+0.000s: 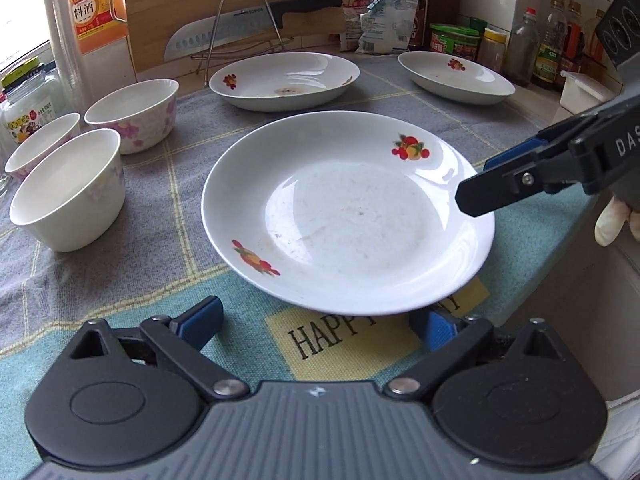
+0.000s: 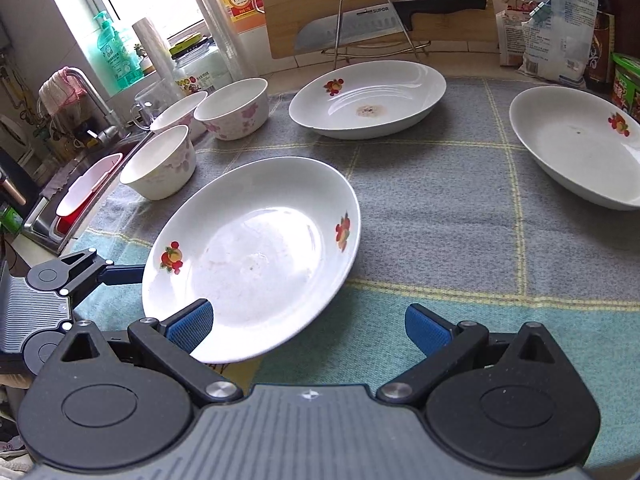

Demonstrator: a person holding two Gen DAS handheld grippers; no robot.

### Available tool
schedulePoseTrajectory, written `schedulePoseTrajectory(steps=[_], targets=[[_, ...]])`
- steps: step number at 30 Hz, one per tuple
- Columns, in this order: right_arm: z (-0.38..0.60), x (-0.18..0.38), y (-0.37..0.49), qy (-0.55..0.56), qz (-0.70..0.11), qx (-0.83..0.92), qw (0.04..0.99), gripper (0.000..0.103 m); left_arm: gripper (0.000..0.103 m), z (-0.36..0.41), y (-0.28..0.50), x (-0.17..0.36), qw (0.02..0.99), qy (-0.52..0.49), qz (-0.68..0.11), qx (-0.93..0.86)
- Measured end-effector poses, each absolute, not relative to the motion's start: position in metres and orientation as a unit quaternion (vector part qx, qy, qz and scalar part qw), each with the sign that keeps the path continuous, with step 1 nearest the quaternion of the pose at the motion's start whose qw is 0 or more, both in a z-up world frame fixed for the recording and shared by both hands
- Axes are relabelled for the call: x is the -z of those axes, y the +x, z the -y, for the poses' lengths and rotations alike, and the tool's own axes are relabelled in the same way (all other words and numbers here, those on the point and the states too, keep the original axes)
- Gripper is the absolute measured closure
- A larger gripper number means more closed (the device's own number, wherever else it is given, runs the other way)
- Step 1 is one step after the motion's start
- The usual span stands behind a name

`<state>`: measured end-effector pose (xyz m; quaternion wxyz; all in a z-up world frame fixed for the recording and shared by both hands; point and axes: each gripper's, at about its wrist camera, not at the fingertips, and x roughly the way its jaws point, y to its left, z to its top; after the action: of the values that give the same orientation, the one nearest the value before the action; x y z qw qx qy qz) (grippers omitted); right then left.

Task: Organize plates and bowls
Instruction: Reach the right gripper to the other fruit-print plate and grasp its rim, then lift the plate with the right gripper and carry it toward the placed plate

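Right gripper nearest, jaws spread wide, one blue pad lying over the near rim of the front plate, the other pad out over the cloth; straddling the rim, not closed on it. Left gripper likewise wide, one pad free on the cloth, the other tucked under the plate's near edge; contact there hard to judge. Front plate seemingly tilted, near edge raised off the cloth, though cannot tell what carries it.

Further out, two more plates lying apart: middle plate toward the back, right-hand plate well off to the side. Three bowls grouped near the sink, close together but none nested. Behind, a cutting board with a knife on a wire rack.

Judged from this: barely begun. No plate stacked, no bowl nested. Likely step in hand: gripping the front plate. Left to do: gathering all three plates into one pile, then the bowls.
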<state>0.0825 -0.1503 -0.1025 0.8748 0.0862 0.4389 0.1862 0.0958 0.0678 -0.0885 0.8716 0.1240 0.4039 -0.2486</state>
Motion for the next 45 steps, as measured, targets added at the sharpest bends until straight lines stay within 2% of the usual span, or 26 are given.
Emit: schedulePoseTrajectory(steps=[20, 45], targets=[[0.12, 0.111, 0.142, 0.081, -0.487, -0.217, 0.842, 0.0, 0.0, -0.078, 0.113, 0.092, 0.844, 0.164, -0.356, 0.367], [0.114, 0.108, 0.184, 0.047, -0.528, -0.265, 0.806, 0.0, 0.0, -0.083, 0.122, 0.092, 0.822, 0.181, -0.342, 0.418]])
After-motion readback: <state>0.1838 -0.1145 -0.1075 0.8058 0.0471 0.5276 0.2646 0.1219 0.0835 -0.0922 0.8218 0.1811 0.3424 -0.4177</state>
